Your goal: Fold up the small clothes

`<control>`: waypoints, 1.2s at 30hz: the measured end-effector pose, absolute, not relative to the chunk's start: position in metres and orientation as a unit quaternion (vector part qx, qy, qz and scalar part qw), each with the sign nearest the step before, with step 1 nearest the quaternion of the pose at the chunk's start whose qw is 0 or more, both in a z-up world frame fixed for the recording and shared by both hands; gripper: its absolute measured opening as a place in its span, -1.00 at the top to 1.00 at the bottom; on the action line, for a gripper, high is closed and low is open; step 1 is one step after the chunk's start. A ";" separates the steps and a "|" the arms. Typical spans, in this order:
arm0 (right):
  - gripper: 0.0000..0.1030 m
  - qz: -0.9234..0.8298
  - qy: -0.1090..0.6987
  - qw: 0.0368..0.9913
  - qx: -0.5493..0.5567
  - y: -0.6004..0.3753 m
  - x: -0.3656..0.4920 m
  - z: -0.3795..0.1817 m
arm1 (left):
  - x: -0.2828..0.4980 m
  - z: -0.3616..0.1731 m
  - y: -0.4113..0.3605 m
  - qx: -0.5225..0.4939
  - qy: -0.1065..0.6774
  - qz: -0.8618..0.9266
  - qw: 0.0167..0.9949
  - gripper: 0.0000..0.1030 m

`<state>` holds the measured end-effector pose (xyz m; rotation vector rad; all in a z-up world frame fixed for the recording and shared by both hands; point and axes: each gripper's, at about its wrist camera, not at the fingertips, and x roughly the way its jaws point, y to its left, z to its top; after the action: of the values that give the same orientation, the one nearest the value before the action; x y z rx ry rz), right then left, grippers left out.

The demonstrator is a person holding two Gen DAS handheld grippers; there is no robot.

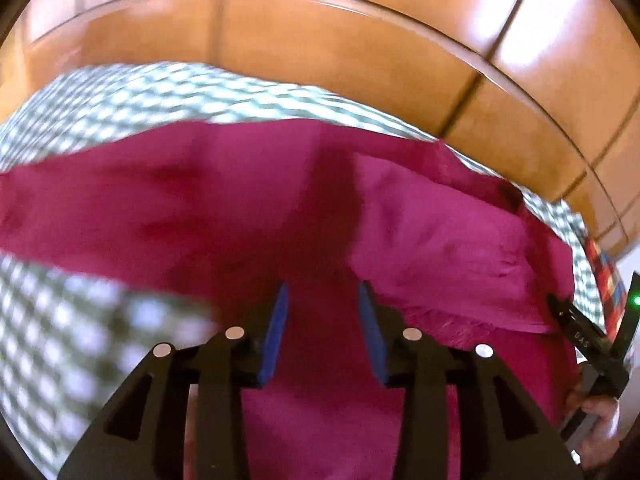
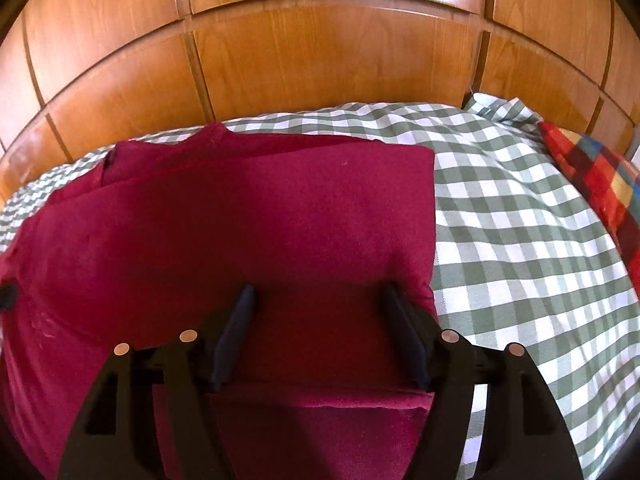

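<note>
A magenta garment (image 1: 248, 208) lies spread on a green and white checked bedcover (image 1: 132, 92). My left gripper (image 1: 323, 292) is open just above the cloth, its blue pads (image 1: 276, 332) apart with nothing between them. The view is blurred. In the right wrist view the same garment (image 2: 248, 224) lies partly folded, with a folded edge near the bottom (image 2: 320, 400). My right gripper (image 2: 318, 294) is open over the garment's right part, its fingers apart and empty. The right gripper also shows at the right edge of the left wrist view (image 1: 592, 344).
A wooden panelled headboard (image 2: 320, 60) runs along the far side of the bed. A red, blue and yellow plaid cushion (image 2: 596, 176) lies at the right. The checked bedcover (image 2: 520, 220) stretches right of the garment.
</note>
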<state>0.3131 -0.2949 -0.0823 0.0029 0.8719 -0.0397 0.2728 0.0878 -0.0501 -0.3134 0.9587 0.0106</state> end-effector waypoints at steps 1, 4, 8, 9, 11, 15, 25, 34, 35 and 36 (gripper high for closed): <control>-0.45 -0.028 0.424 0.905 -0.010 -0.292 0.310 -0.077 | 0.265 -0.049 0.100 -0.166 0.457 0.006 0.874 0.49; -0.57 -0.018 0.403 0.915 0.001 -0.282 0.288 -0.057 | 0.237 -0.041 0.146 -0.202 0.439 0.037 0.875 0.40; -0.73 0.040 0.392 0.919 -0.010 -0.253 0.249 -0.047 | 0.201 -0.036 0.224 -0.256 0.409 0.090 0.871 0.31; -0.73 0.051 0.397 0.916 -0.020 -0.244 0.243 -0.050 | 0.194 -0.037 0.244 -0.268 0.403 0.110 0.868 0.28; -0.73 0.066 0.405 0.910 -0.053 -0.224 0.228 -0.060 | 0.178 -0.040 0.285 -0.294 0.388 0.158 0.859 0.10; -0.78 0.081 0.426 0.897 -0.079 -0.202 0.218 -0.083 | 0.161 -0.052 0.344 -0.332 0.380 0.223 0.835 -0.05; -0.94 0.084 0.440 0.892 -0.059 -0.205 0.217 -0.102 | 0.163 -0.071 0.431 -0.441 0.347 0.275 0.781 0.06; -0.94 0.083 0.432 0.896 -0.064 -0.202 0.215 -0.103 | 0.206 -0.062 0.432 -0.383 0.380 0.284 0.793 1.00; -0.94 0.084 0.432 0.896 -0.064 -0.202 0.215 -0.103 | 0.212 -0.050 0.423 -0.379 0.371 0.264 0.806 1.00; -0.94 0.084 0.431 0.896 -0.064 -0.202 0.215 -0.103 | 0.217 -0.035 0.412 -0.371 0.359 0.244 0.821 1.00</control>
<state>0.2149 -0.2022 -0.1032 -0.1320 0.8941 0.1738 0.2168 0.4116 -0.0355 -0.7908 0.7633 0.5204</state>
